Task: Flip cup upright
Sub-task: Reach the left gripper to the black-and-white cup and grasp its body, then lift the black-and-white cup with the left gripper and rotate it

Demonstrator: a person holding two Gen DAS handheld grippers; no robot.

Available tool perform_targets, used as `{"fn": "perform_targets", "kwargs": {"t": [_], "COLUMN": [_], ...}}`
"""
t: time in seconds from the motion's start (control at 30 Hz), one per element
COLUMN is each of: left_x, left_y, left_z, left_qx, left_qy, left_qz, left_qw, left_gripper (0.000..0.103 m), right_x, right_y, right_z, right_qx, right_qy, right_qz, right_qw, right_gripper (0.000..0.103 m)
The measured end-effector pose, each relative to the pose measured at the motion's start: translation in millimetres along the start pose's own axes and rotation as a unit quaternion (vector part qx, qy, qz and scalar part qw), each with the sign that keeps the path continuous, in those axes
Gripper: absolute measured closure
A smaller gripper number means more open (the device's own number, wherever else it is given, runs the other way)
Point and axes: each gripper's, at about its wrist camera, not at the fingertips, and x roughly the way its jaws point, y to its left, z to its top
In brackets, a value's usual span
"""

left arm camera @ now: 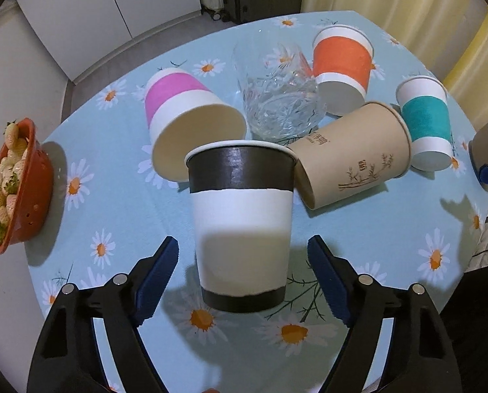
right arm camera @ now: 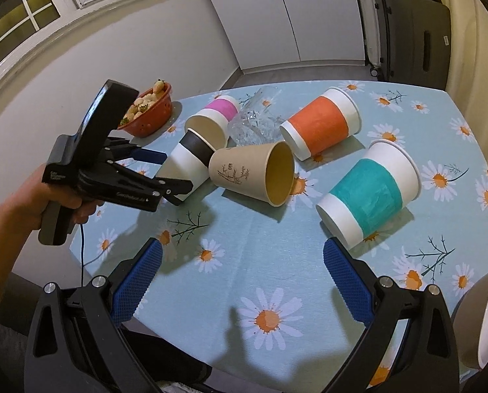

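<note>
While its blue-padded fingers (left arm camera: 160,278) stand spread on either side of the lower wall without touching it, the left gripper (left arm camera: 244,275) frames a black-banded paper cup (left arm camera: 242,226) lying on its side on the daisy-print tablecloth (left arm camera: 391,235), base toward the tool and mouth pointing away into a huddle of other toppled cups. Seen from the right wrist camera, the same cup rests with its rim against the pink cup (right arm camera: 222,108) and the kraft-brown cup (right arm camera: 250,172), so any lift would likely nudge those neighbours.

The cup looks thin-walled and very light (an empty paper one, by every sign), so it should crush or ovalise under a hard squeeze and skid away from a glancing touch. A gentle pinch across the white middle of the wall, where the taper is moderate, seems the safest hold; the rolled rim is stiffer but crowded.

The person's left hand (right arm camera: 63,196) grips the tool's handle low and roughly level, reaching in from the table's edge. The right gripper (right arm camera: 242,271) hovers apart over bare cloth, jaws wide and holding nothing, near the teal cup (right arm camera: 368,193).
</note>
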Motion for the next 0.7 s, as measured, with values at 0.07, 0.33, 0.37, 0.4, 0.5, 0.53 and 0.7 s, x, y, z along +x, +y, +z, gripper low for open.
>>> {"fn": "perform_targets", "kwargs": {"t": [0.07, 0.33, 0.37, 0.4, 0.5, 0.53, 0.7], "left_x": [3, 6, 7, 6, 1, -1, -20], "left_y": [1, 3, 3, 5, 6, 8, 16], "left_z": [-1, -4, -4, -4, -7, -7, -14], "left_qx": [-0.001, -0.01, -0.011, -0.014, -0.026, -0.031, -0.069], "left_qy": [0.006, 0.016, 0.016, 0.016, 0.01, 0.008, -0.004], "left_qz": [-0.002, -0.001, 0.0, 0.0, 0.002, 0.0, -0.011], "left_qw": [1.0, 0.9998, 0.9998, 0.9998, 0.9996, 0.9995, 0.9976], "left_gripper": [0.033, 0.044, 0.044, 0.044, 0.044, 0.044, 0.044], "right_x": [0, -2, -2, -3, -4, -4, -10], "right_y": [-2, -4, -3, -3, -3, -4, -7], "right_z": [-1, -1, -1, -1, -2, -2, -3], "right_qx": [0.001, 0.005, 0.004, 0.004, 0.006, 0.007, 0.021], "right_qy": [0.0, -0.001, -0.001, -0.001, -0.002, -0.002, -0.005], "right_qz": [0.001, 0.007, 0.008, 0.008, 0.011, 0.012, 0.028], "right_qw": [1.0, 1.0, 1.0, 1.0, 1.0, 1.0, 0.999], "right_gripper": [0.005, 0.005, 0.005, 0.005, 0.005, 0.005, 0.005]}}
